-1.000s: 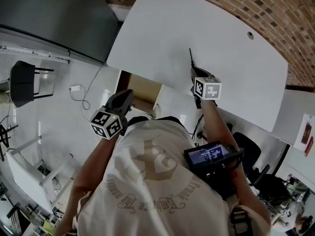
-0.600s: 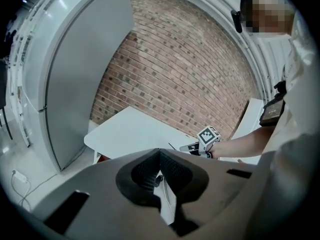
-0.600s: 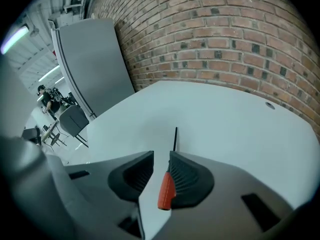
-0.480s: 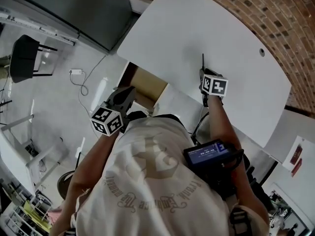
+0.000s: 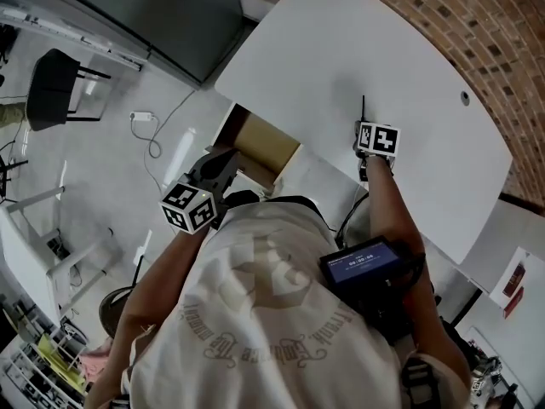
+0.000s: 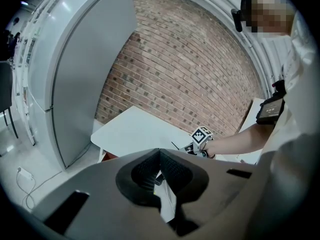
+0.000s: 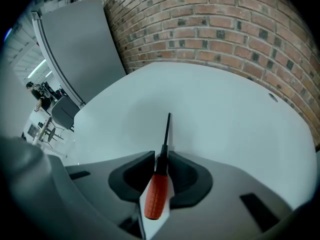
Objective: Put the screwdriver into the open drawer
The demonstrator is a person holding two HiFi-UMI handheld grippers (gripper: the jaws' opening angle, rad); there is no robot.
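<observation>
While the right gripper (image 7: 161,153) is clamping the screwdriver (image 7: 156,191) at the black collar just ahead of its orange-red handle, its jaws are pinching down to that collar's width. The handle is trailing back between the jaw bodies and the shaft is sticking straight out past the tips, over the white table (image 7: 235,109). Gripping near the handle end looks deliberate: weight is sitting close to the pads, so the tool shouldn't be pivoting during the carry. Can't tell whether the tip is clearing the tabletop. The left gripper (image 6: 160,153) is hanging with jaws together and nothing between them, pointing up towards the table edge, so it's probably just staying out of the way. The open drawer (image 5: 262,143) is sitting off to the right gripper's left and lower, below the table edge, and just ahead of the left gripper's tips. My read: pickup is done and the transfer is pending. The next move is a leftward, downward swing, with the long shaft needing to clear the table edge and drawer front.
</observation>
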